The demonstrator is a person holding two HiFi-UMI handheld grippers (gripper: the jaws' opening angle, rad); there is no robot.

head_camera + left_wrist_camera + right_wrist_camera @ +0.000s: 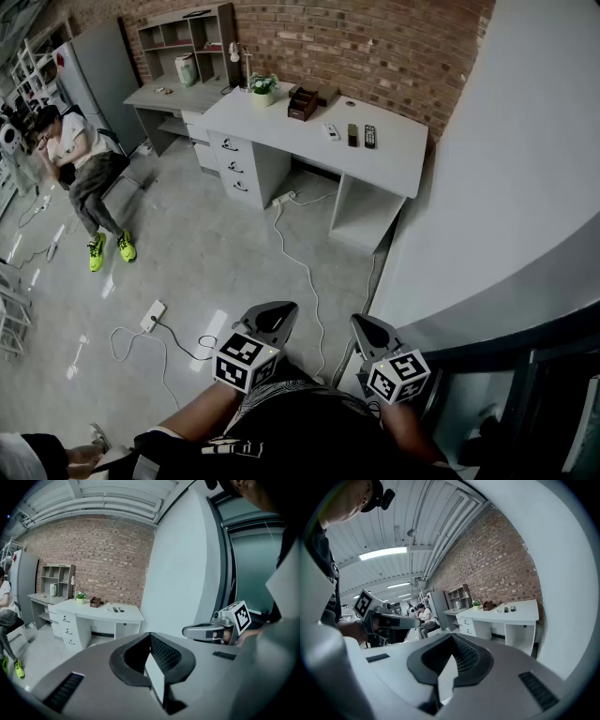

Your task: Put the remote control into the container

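head view: the remote control (369,136) lies flat near the right end of the desktop (398,141). it is the last in a short row, with two other slim handsets to its left. the brown container (302,103) stands further left near the back edge, by the brick wall and beside a potted plant (262,89). both are well apart from the person carrying the tools, so the task looks not yet begun. the left gripper (274,314) and right gripper (364,323) are held side by side, low in front of the body and aimed toward the desk, probably a carrying pose for the walk over. a seated person (80,159) is off to the left, and a power strip (153,316) with cables lies on the floor between.

left gripper view: its jaws are clenched together with nothing between them. the desk sits far ahead.

right gripper view: these jaws are likewise pressed together and empty. there is likely no reason to part them until the remote control is within reach.
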